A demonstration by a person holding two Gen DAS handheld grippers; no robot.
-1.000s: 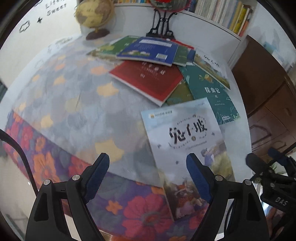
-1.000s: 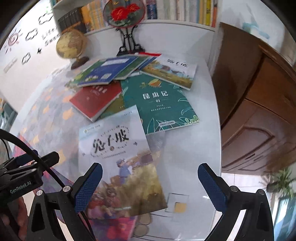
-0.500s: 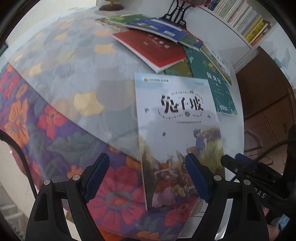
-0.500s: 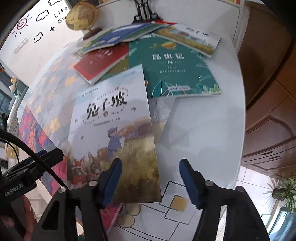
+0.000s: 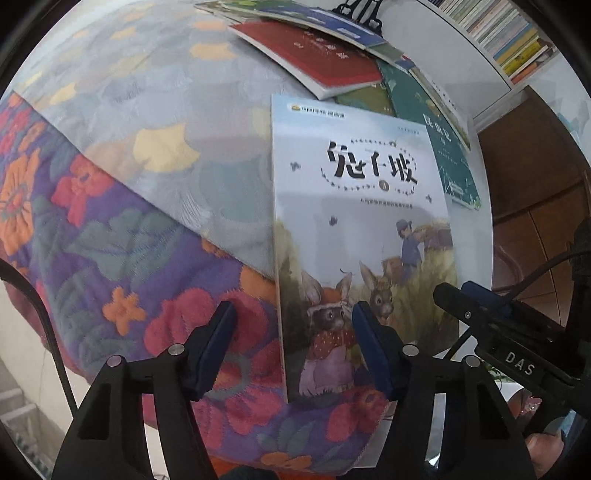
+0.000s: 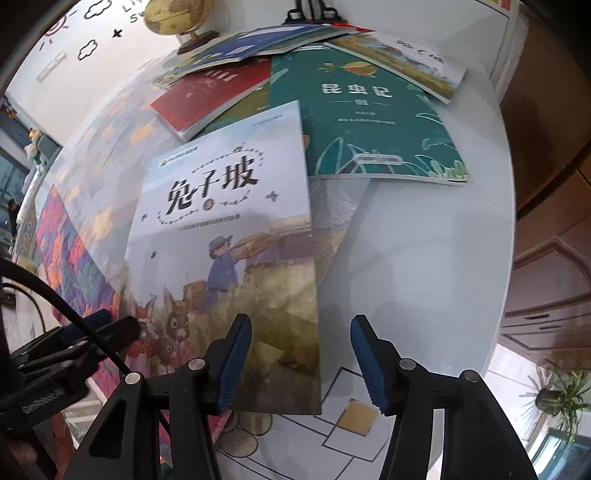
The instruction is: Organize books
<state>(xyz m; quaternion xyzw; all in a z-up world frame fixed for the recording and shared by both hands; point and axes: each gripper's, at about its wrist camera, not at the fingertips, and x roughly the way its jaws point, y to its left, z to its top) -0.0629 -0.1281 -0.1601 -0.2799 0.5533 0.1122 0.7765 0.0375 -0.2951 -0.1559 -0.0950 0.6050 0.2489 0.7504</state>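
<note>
Left gripper point(image 5: 291, 347) is closing, nothing pinched yet, its fingers straddling the near-left edge of the rabbit book point(image 5: 362, 229). Right gripper point(image 6: 301, 356) is closing too, not gripping, its fingers straddling the book's near-right corner. The rabbit book is lying flat at the near edge of the tabletop point(image 6: 413, 258), partly on the floral cloth point(image 5: 110, 240). Farther back, a red book point(image 6: 210, 92), a green book point(image 6: 369, 122) and a blue book point(image 6: 236, 48) are lying overlapped, with a globe point(image 6: 173, 14) behind them.
</note>
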